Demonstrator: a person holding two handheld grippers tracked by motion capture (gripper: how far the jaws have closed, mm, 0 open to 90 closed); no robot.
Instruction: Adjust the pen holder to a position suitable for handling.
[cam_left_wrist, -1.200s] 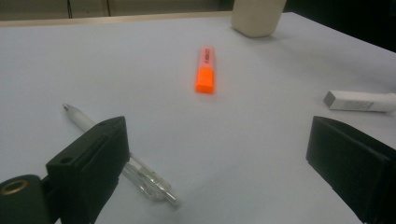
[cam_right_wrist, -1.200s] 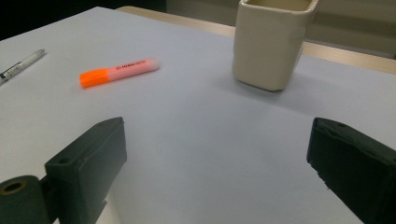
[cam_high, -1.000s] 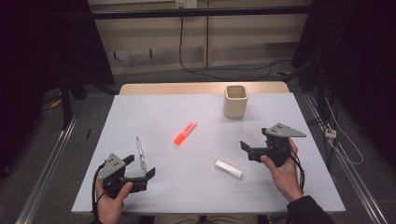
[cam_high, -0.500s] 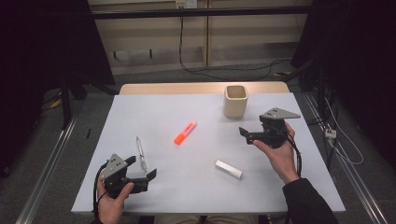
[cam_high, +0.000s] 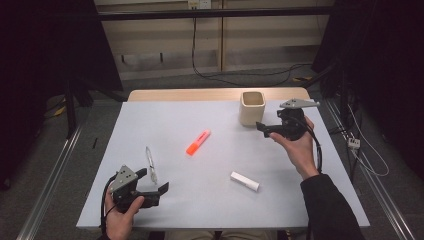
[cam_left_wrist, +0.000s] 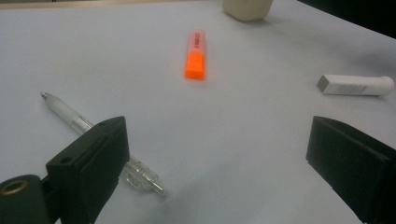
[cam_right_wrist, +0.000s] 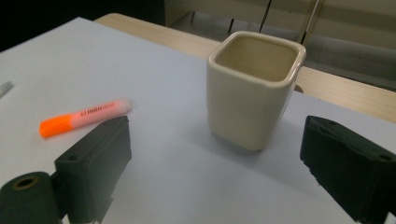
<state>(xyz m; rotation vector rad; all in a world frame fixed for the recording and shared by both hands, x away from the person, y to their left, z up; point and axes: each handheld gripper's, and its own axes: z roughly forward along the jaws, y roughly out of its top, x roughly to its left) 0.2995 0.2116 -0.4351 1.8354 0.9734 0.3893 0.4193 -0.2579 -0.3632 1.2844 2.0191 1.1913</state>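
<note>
White bench (cam_high: 200, 115), wooden far edge; dark room beyond. Pen (cam_left_wrist: 74, 122) partly hidden behind left claw (cam_left_wrist: 217, 168), wide, empty. Right claw (cam_right_wrist: 217, 172) wide, empty, facing cup (cam_right_wrist: 252, 88).

Looks like a lab recording station: white table (cam_high: 170, 125) ringed by dark curtains (cam_high: 45, 60), floor rails (cam_high: 50, 185), trailing cables (cam_high: 210, 75).

Black claws (cam_high: 261, 128), grey plate, dark sleeve (cam_high: 327, 210)
</note>
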